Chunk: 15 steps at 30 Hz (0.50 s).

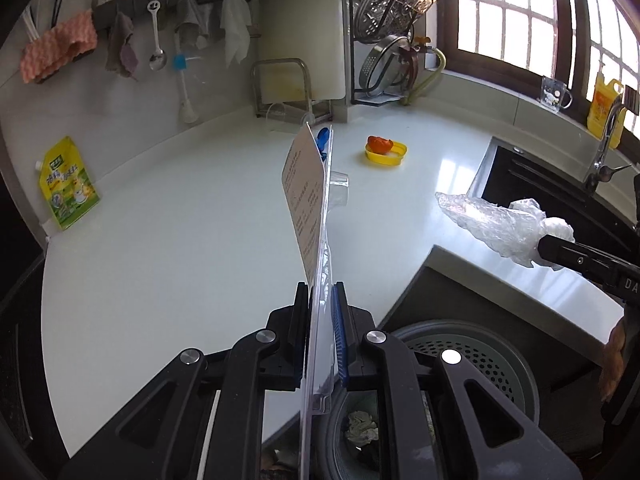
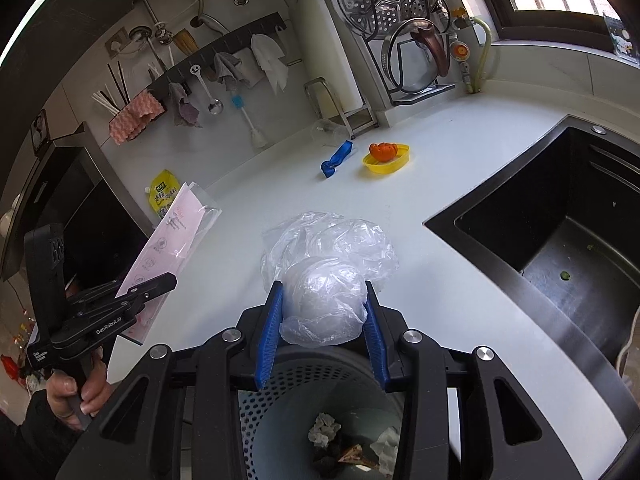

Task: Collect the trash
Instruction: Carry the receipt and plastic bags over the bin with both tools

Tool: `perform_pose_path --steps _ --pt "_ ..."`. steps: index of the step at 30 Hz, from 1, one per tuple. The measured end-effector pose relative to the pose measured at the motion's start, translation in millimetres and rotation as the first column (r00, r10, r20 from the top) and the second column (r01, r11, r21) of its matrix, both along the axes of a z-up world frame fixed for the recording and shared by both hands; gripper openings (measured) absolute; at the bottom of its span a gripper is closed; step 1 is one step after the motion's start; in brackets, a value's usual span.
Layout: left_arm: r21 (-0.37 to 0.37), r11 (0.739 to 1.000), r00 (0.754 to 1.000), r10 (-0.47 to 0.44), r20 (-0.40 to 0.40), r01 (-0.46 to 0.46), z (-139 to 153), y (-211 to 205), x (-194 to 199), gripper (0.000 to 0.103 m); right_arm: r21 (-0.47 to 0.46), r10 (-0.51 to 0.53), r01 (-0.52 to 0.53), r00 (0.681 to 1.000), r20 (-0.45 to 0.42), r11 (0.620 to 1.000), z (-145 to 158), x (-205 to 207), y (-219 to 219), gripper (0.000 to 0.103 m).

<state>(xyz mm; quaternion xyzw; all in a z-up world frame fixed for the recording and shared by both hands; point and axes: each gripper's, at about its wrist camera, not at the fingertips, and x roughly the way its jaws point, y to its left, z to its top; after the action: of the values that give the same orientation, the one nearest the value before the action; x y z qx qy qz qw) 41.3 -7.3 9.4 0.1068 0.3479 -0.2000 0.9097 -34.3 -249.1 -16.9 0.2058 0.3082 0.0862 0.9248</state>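
White worktop has a bin below. Left gripper pinches a flat pack; right gripper squeezes a plastic bag.

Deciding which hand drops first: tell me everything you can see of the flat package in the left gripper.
The blister package is a flat card with a clear moulded plastic front, apparently empty. The card looks pink-white with small printed text and icons. The left gripper is shut on its lower part, holding it upright, edge-on to the camera. It hangs in the air above the white countertop, touching only the fingers. Its lower end sits over the rim of the perforated trash bin.
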Motion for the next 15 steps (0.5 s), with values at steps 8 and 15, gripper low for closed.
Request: perform_pose_path --steps 8,15 --pt "-0.065 0.995 0.995 0.076 -0.069 -0.08 -17.6 3.3 -56.5 0.013 -0.022 0.021 -0.021 1.0 -0.021 1.0 -8.8 -52.2 22.7 0.037" --pt "-0.109 0.985 0.985 0.122 -0.118 -0.135 -36.8 4.3 -85.1 0.013 -0.054 0.037 -0.04 0.998 -0.05 0.998 -19.1 -83.2 34.6 0.037"
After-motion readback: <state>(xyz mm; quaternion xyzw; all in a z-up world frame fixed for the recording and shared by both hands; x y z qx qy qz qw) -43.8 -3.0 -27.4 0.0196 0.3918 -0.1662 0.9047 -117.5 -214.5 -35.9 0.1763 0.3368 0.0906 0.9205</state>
